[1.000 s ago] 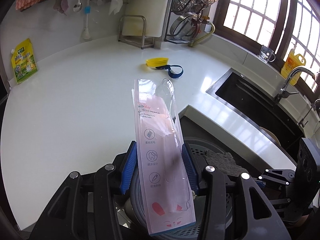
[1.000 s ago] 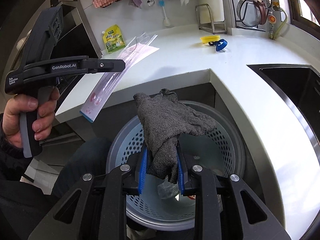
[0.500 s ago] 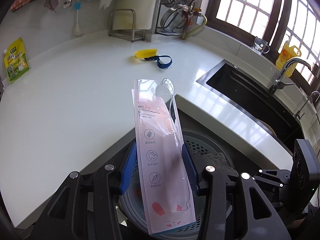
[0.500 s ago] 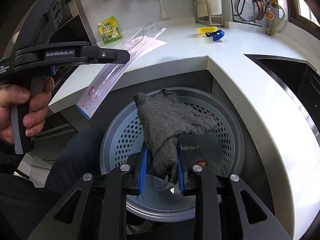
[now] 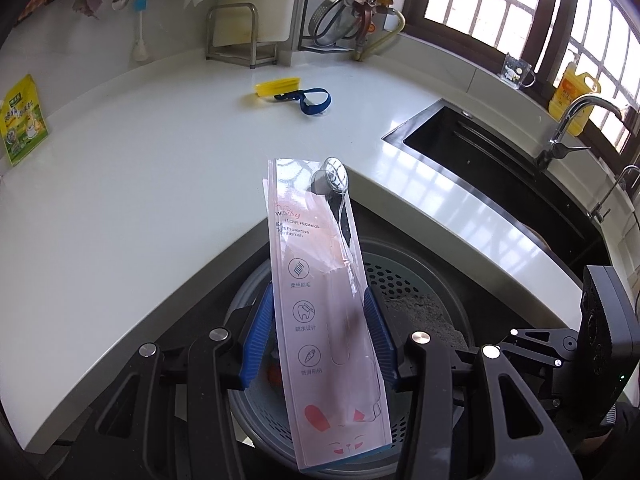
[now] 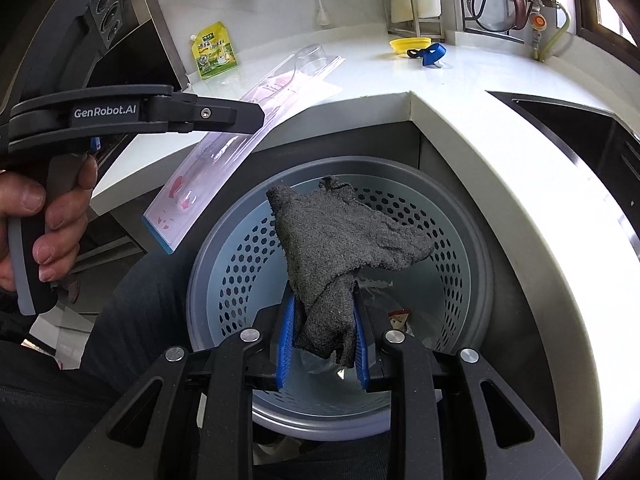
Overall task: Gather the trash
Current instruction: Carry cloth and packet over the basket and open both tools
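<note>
A long pink toothbrush package (image 5: 316, 280) with a clear blister sticks out from my left gripper (image 5: 320, 332), which is shut on its lower half. It hangs over the near rim of a pale perforated trash basket (image 5: 400, 276) set below the counter corner. In the right wrist view, my right gripper (image 6: 323, 342) is shut on a crumpled dark grey cloth (image 6: 340, 236), held above the inside of the basket (image 6: 460, 248). Scraps lie on the basket's bottom. A hand holds the left gripper (image 6: 252, 118) at the left, with the package (image 6: 208, 176) slanting down from it.
On the white counter (image 5: 140, 200) lie a yellow lid (image 5: 278, 87) and a blue strap (image 5: 314, 101); a green pouch (image 5: 22, 120) leans on the wall at left. A dark sink (image 5: 500, 168) with a faucet (image 5: 576, 120) lies to the right. A rack stands at the back.
My left gripper has carried the package off the counter, down and over the basket's rim. The right gripper still holds the cloth over the basket.
</note>
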Demonstrator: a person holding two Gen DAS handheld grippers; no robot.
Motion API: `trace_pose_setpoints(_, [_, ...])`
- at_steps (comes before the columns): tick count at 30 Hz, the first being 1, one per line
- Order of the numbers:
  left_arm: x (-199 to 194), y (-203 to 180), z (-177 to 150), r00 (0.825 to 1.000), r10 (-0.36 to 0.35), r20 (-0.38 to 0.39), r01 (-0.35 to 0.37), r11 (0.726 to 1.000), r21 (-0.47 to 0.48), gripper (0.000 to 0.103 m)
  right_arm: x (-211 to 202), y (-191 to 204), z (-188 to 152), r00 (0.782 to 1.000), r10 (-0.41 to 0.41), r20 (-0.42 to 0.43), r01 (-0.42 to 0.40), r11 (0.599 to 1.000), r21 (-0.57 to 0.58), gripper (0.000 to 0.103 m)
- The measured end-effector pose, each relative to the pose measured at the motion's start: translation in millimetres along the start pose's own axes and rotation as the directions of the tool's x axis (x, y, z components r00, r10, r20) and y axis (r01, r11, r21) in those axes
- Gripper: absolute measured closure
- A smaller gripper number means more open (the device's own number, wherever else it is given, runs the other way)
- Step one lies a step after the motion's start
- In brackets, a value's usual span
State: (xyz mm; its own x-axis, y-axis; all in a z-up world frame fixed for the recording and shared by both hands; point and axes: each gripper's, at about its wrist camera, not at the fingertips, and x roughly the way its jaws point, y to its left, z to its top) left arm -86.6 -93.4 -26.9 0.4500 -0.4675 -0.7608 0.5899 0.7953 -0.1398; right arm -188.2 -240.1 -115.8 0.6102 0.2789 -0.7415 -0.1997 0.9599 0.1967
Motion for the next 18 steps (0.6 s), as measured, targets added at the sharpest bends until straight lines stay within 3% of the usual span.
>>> trace_pose_setpoints(18, [5.9,2.7,-3.3,1.000,-0.001,-0.009,0.001,1.000,0.006,0.058,9.0,0.7,0.0,0.999,-0.032,-0.033,0.031,0.999,-0.021,0.079])
